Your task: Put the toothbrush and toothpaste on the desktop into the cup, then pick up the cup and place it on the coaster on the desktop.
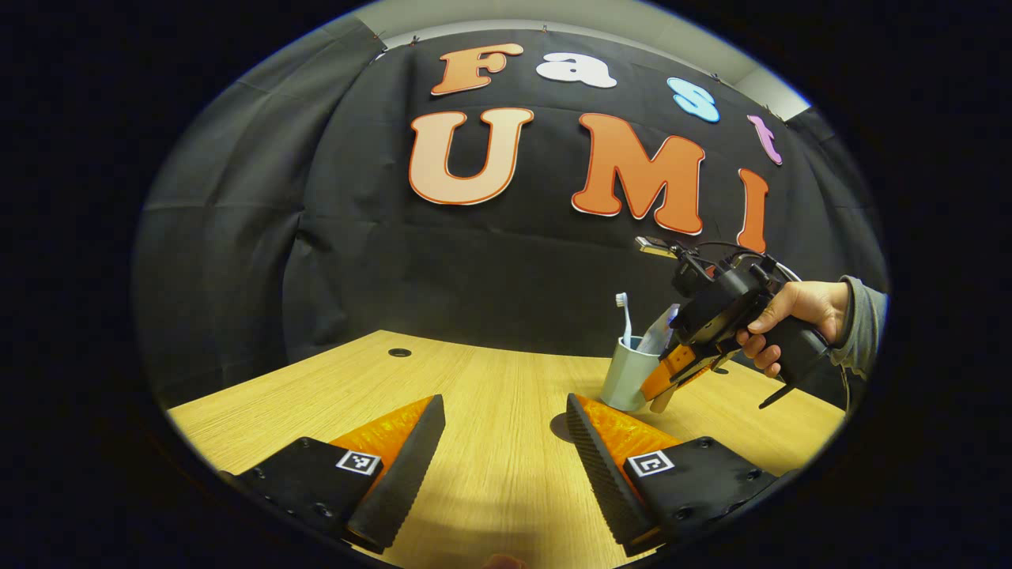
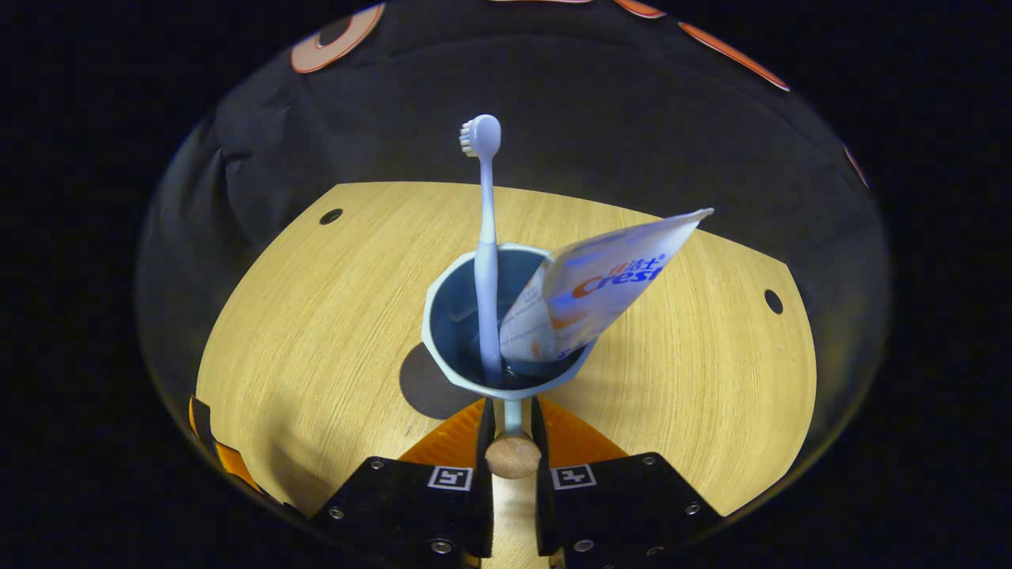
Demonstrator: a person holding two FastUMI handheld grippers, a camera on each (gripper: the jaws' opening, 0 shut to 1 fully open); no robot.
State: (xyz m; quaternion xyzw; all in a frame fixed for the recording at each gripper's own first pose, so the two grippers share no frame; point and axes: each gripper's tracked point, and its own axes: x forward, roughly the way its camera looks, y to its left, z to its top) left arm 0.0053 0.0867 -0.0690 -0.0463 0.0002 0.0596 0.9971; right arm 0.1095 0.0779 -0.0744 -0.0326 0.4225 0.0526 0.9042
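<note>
A pale blue cup (image 1: 628,373) stands on the wooden table, right of centre in the left gripper view. A light blue toothbrush (image 1: 624,316) and a white toothpaste tube (image 1: 658,332) stick up out of it. A hand (image 1: 798,312) holds my right gripper (image 1: 672,381) against the cup's near side. In the right gripper view the cup (image 2: 443,316) is seen from above, with the toothbrush (image 2: 486,237) upright and the toothpaste (image 2: 601,284) leaning right. My right gripper (image 2: 512,407) is shut on the cup's thin handle, which ends in a wooden knob. My left gripper (image 1: 504,407) is open over bare table.
The light wood table (image 1: 490,371) has a small round hole (image 1: 399,352) near its far edge, and two such holes (image 2: 330,216) in the right gripper view. A dark round patch (image 2: 423,387) lies beside the cup's base; shadow or coaster, I cannot tell.
</note>
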